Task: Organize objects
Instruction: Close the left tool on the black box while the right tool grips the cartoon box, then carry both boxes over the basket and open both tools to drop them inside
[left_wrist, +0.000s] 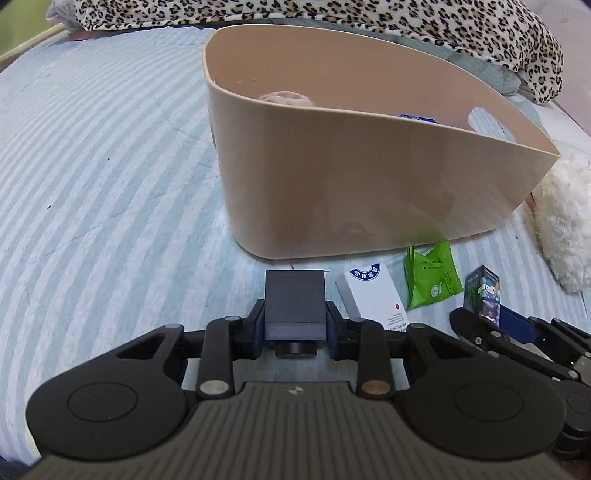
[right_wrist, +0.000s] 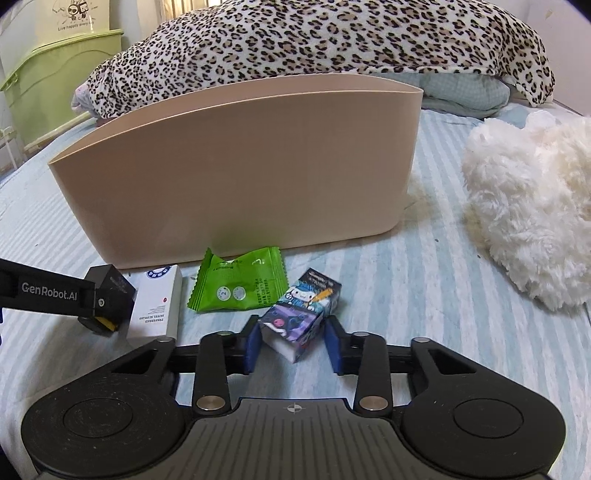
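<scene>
The dark box (left_wrist: 294, 304) sits clamped between my left gripper (left_wrist: 294, 321) pads, low over the striped bedsheet (left_wrist: 110, 192) — the beige bin (left_wrist: 369, 192) lies straight ahead, rim above it. My right gripper (right_wrist: 291, 345) straddles the cartoon carton (right_wrist: 299, 317), jaws apart, not yet pinching, I judge.

Smooth matt plastic bin (right_wrist: 236, 177)

Bed (right_wrist: 424, 258) covered by a blue-and-white striped sheet; leopard-print blanket (right_wrist: 314, 40) heaped at its far end; green plastic bin (right_wrist: 55, 85) seen beside it.
</scene>
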